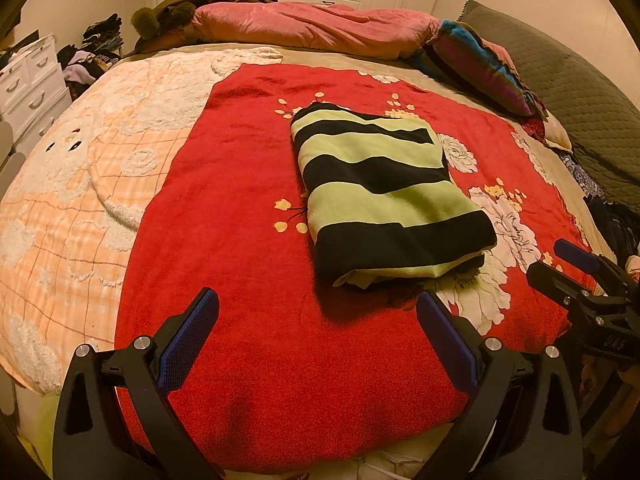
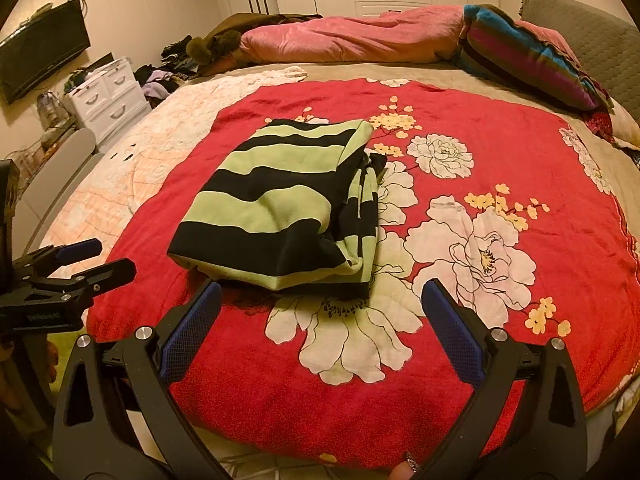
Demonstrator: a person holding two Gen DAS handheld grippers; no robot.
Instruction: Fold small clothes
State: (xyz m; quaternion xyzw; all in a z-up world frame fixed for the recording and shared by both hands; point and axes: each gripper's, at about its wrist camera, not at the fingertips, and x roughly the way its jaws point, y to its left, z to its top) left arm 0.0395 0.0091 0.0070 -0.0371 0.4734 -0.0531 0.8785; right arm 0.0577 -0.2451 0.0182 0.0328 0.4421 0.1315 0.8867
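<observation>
On the red flowered blanket [image 1: 248, 208] that covers the bed, a green-and-black striped garment [image 1: 384, 192] lies folded into a thick rectangle. Both tools are held off it, near the blanket's front edge: the left gripper [image 1: 318, 312] with its blue-padded fingers [image 1: 188, 340] spread wide and empty, the right gripper [image 2: 320, 304] likewise wide apart, holding nothing. Pink bedding [image 2: 352, 36] is bunched along the far side.
</observation>
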